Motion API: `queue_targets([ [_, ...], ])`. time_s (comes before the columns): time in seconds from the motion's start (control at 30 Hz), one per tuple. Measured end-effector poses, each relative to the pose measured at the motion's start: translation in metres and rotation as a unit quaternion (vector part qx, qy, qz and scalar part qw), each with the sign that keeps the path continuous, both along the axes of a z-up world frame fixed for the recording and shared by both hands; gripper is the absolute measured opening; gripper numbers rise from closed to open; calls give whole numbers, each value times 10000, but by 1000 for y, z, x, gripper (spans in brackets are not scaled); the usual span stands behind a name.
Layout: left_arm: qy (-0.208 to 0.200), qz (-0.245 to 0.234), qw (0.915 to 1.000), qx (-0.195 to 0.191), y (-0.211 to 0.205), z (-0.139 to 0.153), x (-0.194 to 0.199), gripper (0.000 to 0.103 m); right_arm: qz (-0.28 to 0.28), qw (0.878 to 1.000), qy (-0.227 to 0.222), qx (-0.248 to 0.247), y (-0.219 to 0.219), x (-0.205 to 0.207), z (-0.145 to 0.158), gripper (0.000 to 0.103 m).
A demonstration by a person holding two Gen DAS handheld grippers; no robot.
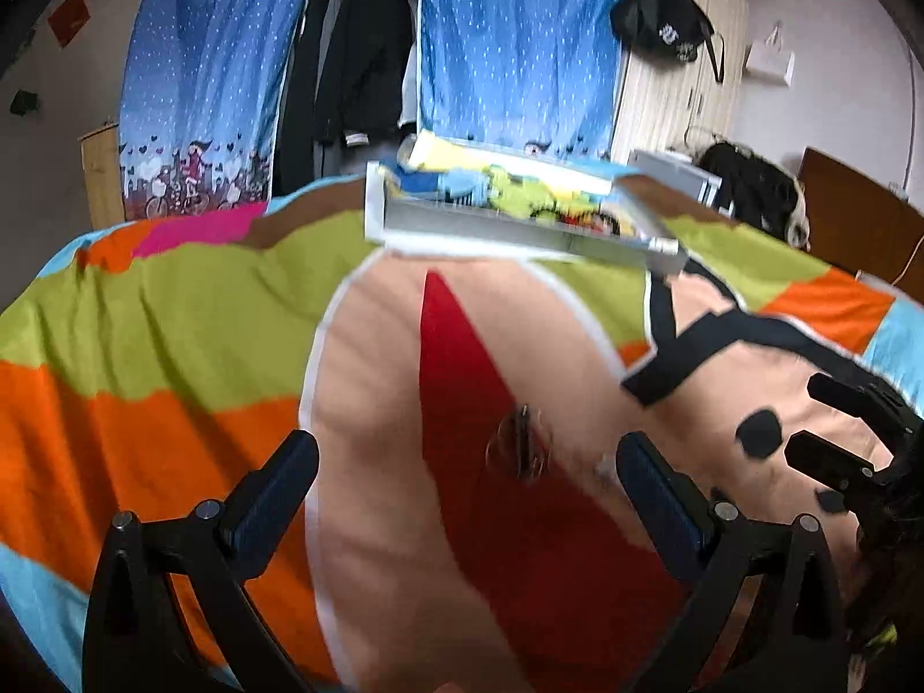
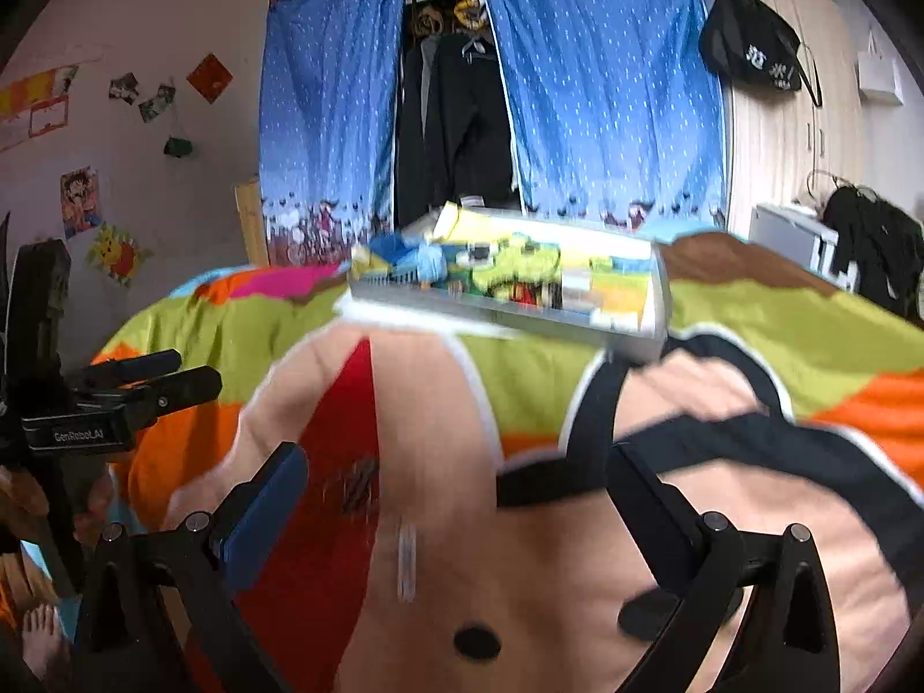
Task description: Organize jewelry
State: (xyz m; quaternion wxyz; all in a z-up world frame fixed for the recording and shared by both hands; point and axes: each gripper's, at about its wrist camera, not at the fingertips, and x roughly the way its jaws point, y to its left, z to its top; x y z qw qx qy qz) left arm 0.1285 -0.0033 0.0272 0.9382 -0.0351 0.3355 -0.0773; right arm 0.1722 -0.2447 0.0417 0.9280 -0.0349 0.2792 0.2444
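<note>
A dark, blurred jewelry piece (image 1: 518,449) lies on the red patch of the bedspread, ahead of my open, empty left gripper (image 1: 468,476). It also shows in the right wrist view (image 2: 355,488), left of a pale, slim clip-like piece (image 2: 406,557). My right gripper (image 2: 456,496) is open and empty above that pale piece. A white open box (image 1: 508,231) with colourful contents sits farther back on the bed; the box shows in the right wrist view too (image 2: 508,303). Each gripper sees the other at its frame edge: the right gripper (image 1: 837,433), the left gripper (image 2: 144,381).
A colourful bedspread (image 1: 173,317) covers the bed. Blue curtains (image 2: 606,86) and hanging dark clothes (image 2: 456,115) stand behind it. A black bag (image 2: 751,52) hangs on a wardrobe at right. A bare foot (image 2: 40,635) shows at the lower left.
</note>
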Motion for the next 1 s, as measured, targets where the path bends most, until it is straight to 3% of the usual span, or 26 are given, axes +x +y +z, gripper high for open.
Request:
queue_targets([
  [0.4,506,41,9986,126,2,-37,-16,101,-184,9963,807,-217,-6,-31,-64,103],
  [0.83,917,-444,9948,26,10,-59,28,101,230,9915,1189,-476,7,-14,-85,103],
  [0.9,945,-539,9940,-65,11,-61,37,100,331,9909,1183,-551,11,-10,-87,99],
  [1.0,936,-652,9932,-221,10,-62,48,99,502,9890,1225,-653,18,-2,-92,85],
])
